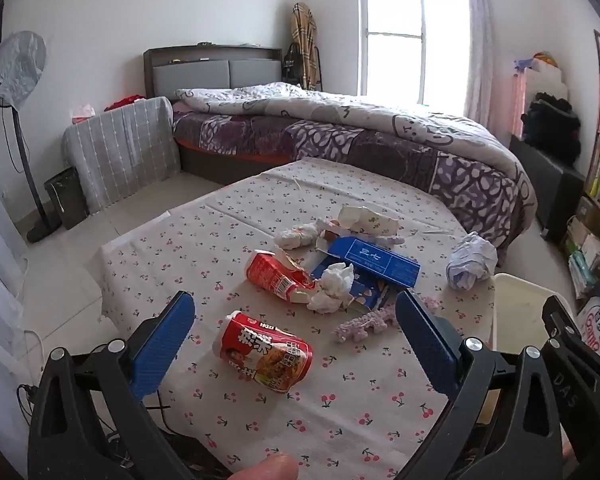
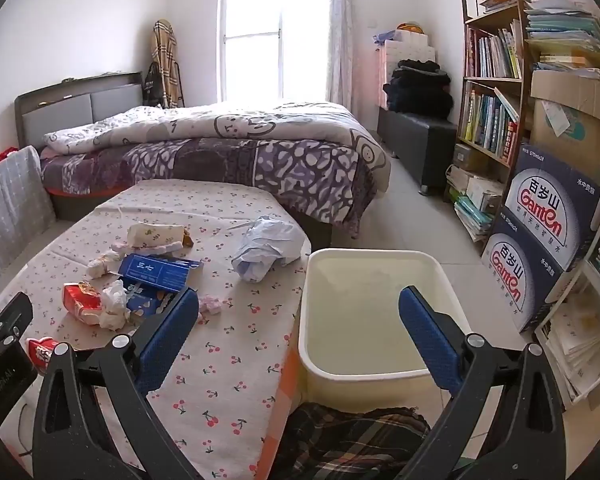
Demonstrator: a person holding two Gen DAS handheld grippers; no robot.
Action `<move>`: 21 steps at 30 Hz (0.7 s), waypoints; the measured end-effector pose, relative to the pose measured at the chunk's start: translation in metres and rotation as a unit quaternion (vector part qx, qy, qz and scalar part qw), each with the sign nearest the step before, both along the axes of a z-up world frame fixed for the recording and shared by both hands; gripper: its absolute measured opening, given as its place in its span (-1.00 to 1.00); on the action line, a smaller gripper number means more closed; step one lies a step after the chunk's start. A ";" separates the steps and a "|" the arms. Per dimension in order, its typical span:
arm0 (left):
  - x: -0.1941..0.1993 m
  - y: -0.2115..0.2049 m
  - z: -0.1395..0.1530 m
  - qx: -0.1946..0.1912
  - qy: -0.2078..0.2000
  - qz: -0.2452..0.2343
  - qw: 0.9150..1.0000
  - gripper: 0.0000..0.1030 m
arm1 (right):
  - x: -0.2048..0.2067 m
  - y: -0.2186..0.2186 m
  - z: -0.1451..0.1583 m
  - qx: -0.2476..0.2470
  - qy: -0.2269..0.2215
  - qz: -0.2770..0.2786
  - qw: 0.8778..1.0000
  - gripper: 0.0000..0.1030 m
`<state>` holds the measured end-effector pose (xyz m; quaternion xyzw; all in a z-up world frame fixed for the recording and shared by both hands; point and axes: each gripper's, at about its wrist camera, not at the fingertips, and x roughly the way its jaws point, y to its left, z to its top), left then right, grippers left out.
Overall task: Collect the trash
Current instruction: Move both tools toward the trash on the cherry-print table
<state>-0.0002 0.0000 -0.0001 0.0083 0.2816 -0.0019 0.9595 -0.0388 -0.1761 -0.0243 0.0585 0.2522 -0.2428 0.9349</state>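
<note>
Trash lies on a table covered with a cherry-print cloth (image 1: 228, 236). Nearest is a crushed red cup (image 1: 263, 351). Behind it are a torn red carton (image 1: 278, 276), a white tissue wad (image 1: 332, 286), a blue box (image 1: 374, 262), a pale wrapper (image 1: 366, 220) and a crumpled white-blue bag (image 1: 471, 262). A lilac fuzzy scrap (image 1: 366, 323) lies beside the tissue. My left gripper (image 1: 294, 312) hangs open above the red cup, holding nothing. My right gripper (image 2: 298, 308) is open and empty over the cream bin (image 2: 444, 276) beside the table's right edge (image 2: 296, 320).
A bed (image 2: 228, 152) stands behind the table. Bookshelves (image 2: 496, 92) and stacked blue water cartons (image 2: 540, 232) line the right wall. A standing fan (image 1: 16, 80) and a dark small bin (image 1: 66, 200) are at the left. A plaid cloth (image 2: 360, 436) lies below the cream bin.
</note>
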 end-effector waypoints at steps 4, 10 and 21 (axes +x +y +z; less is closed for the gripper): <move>-0.002 0.003 -0.001 0.003 -0.004 0.000 1.000 0.89 | 0.000 -0.001 -0.001 0.000 0.001 0.000 1.000 0.86; -0.001 0.005 -0.003 -0.002 0.000 0.001 1.000 0.89 | -0.001 -0.001 -0.001 -0.001 0.002 0.001 1.000 0.86; -0.001 0.003 -0.006 -0.003 0.003 0.000 1.000 0.89 | -0.001 0.000 -0.001 -0.001 0.002 0.000 1.000 0.86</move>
